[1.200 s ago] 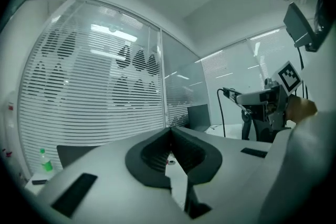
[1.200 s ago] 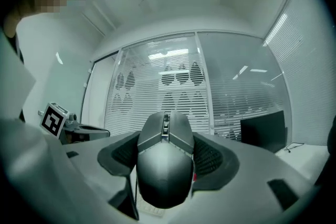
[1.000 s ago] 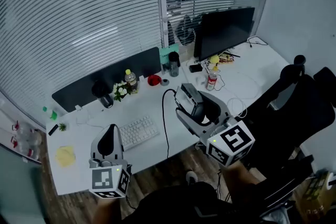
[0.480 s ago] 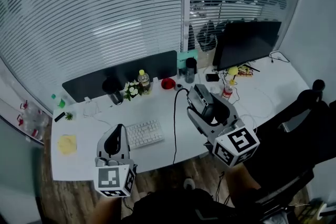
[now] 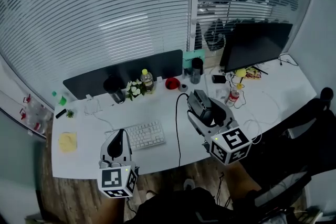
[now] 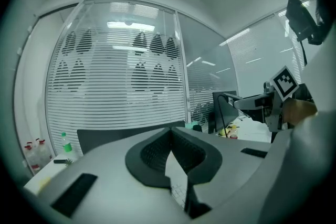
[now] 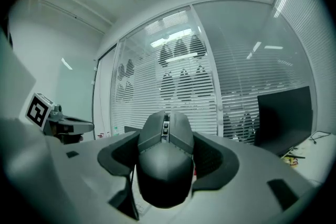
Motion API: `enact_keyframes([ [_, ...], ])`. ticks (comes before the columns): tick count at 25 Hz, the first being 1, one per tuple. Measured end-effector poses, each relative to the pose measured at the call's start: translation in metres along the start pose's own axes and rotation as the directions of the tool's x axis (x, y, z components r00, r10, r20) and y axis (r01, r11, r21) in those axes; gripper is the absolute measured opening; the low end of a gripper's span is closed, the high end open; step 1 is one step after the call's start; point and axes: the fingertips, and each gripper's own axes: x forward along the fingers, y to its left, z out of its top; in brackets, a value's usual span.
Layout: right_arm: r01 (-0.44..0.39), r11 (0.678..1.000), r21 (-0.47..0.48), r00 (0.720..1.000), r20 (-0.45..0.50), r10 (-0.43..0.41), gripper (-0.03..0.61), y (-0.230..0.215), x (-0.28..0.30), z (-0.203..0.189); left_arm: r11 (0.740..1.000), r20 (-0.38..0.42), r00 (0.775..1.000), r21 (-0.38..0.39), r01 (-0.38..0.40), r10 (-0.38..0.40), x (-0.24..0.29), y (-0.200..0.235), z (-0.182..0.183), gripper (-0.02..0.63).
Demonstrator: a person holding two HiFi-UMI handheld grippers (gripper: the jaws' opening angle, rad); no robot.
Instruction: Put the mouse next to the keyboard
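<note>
A white keyboard (image 5: 144, 135) lies near the front edge of the white desk (image 5: 84, 128). My right gripper (image 5: 203, 109) is to its right above the desk, shut on a dark grey mouse (image 5: 197, 100). The mouse (image 7: 165, 157) fills the space between the black pads, nose forward. Its black cable (image 5: 177, 128) runs down past the keyboard's right end and over the desk edge. My left gripper (image 5: 116, 139) is at the keyboard's left end, jaws shut on nothing; its pads (image 6: 152, 157) meet at the tips.
A black monitor (image 5: 254, 44) stands at the back right, with a bottle (image 5: 233, 96) and loose cables before it. Along a dark partition (image 5: 126, 72) are flowers (image 5: 135, 89), a bottle (image 5: 147, 79), a red bowl (image 5: 171, 83) and a black cup (image 5: 197, 66). Yellow notes (image 5: 67, 141) lie left; a chair (image 5: 310, 123) stands right.
The head view has swung, so the desk sits further right in the picture. Both grippers keep their places over the desk, and the mouse stays gripped.
</note>
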Motion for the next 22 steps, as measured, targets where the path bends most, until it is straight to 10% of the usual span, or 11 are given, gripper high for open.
enact_keyframes([
  [22, -0.061, 0.997, 0.045, 0.972, -0.225, 0.07, 0.295, -0.052, 0.077, -0.145, 0.995, -0.167, 0.982, -0.028, -0.098, 0.093, 0.053, -0.022, -0.08, 0.029],
])
